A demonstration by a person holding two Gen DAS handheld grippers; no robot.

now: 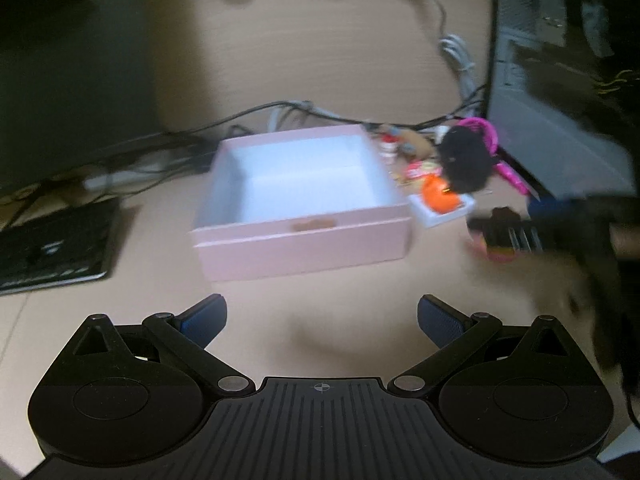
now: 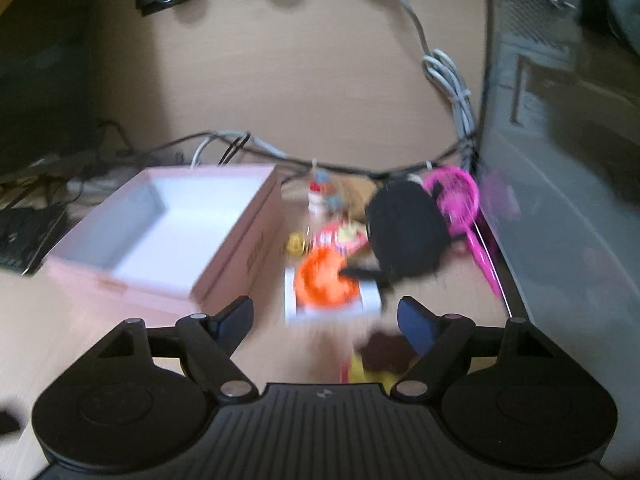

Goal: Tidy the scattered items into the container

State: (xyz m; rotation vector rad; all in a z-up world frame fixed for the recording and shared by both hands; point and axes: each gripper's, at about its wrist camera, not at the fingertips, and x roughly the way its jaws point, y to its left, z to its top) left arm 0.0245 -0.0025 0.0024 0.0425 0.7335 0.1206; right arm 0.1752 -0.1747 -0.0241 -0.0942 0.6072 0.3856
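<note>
Pink box [image 1: 304, 236] empty; right tool [image 2: 326, 320] agape (left wrist view: blurred), left tool [image 1: 322, 320] likewise.

Bench [image 1: 320, 60]: pale wood-grain laminate, matt. Box [image 1: 304, 240]: pink matt card outside, smooth white lining. Pompom [image 2: 404, 232], centre right: black, fuzzy, fibrous. Racket [image 2: 456, 200], right of it: glossy pink plastic. Ball [image 2: 324, 280]: orange, shiny. Tongs [image 1: 322, 318], lower frame: matt black plastic with bright metal rivets, blue textured pads.
</note>
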